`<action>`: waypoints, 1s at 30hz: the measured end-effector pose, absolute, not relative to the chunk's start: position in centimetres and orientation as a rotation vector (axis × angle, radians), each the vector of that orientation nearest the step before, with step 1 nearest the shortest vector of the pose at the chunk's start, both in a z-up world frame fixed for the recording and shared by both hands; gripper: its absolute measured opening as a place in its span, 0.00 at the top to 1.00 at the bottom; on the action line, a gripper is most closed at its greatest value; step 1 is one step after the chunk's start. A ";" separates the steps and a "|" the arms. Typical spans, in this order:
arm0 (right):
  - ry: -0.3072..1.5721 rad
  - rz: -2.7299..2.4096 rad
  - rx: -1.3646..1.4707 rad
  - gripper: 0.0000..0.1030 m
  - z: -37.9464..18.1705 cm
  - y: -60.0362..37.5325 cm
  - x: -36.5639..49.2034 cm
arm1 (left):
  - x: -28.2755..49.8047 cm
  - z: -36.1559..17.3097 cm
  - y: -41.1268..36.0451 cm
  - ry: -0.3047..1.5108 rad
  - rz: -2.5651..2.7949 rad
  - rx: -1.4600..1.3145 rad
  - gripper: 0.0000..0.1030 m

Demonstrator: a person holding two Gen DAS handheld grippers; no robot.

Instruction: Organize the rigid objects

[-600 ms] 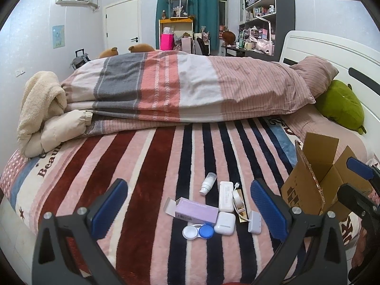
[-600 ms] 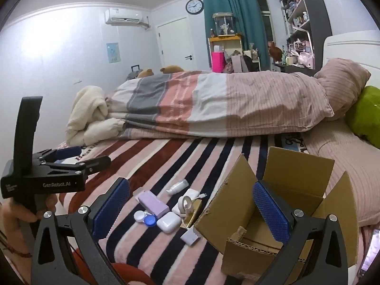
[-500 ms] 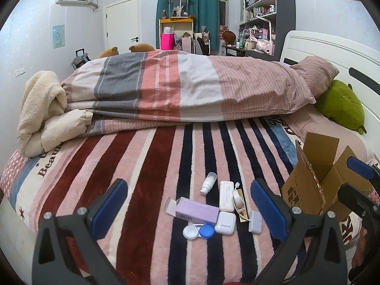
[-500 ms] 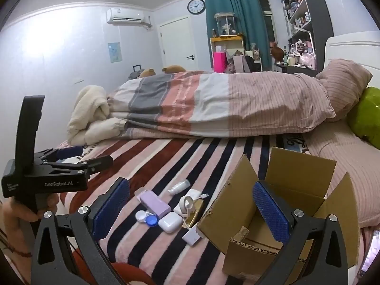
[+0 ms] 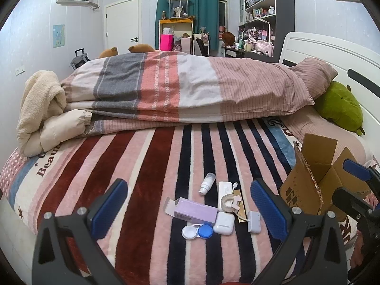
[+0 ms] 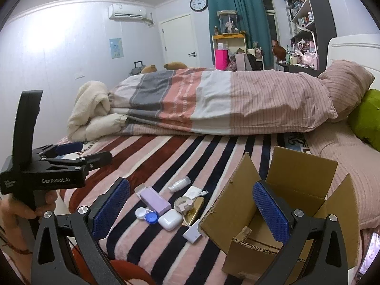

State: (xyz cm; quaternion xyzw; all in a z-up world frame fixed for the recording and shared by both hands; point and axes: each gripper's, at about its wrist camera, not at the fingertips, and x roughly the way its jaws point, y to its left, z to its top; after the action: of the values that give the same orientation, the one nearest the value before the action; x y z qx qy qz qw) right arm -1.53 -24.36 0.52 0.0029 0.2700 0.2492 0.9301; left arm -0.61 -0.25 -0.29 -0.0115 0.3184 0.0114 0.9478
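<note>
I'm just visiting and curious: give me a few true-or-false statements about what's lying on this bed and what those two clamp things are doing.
1. The cardboard box stands open. True.
2. The left gripper is clamped on the purple box. False: it is open, holding nothing.
3. The white earbud case lies next to the contact lens case. True.
4. The tape roll is inside the box. False: it lies on the striped blanket.
5. The right gripper is open. True.

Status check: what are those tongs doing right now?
Both tongs open, empty. Small items loose on blanket. Cardboard box open beside them. Nothing blocking.
</note>
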 end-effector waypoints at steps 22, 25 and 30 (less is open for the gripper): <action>0.561 0.504 0.000 0.00 0.0 -23.7 -2.1 | -0.6 -0.2 -0.1 0.648 0.023 -0.023 0.00; 0.555 0.504 -0.005 0.00 -0.1 -23.6 -2.3 | -0.6 -0.2 -0.1 0.643 0.019 -0.026 0.00; 0.585 0.504 -0.028 0.00 0.2 -22.7 -2.6 | -0.9 -0.1 0.3 0.635 0.017 -0.033 0.00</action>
State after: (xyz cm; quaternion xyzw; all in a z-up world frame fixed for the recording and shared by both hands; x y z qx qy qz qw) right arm -2.55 -22.75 0.18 -0.0138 0.2855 0.2456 0.9263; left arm -0.93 0.26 -0.15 -0.0161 0.3122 0.0083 0.9498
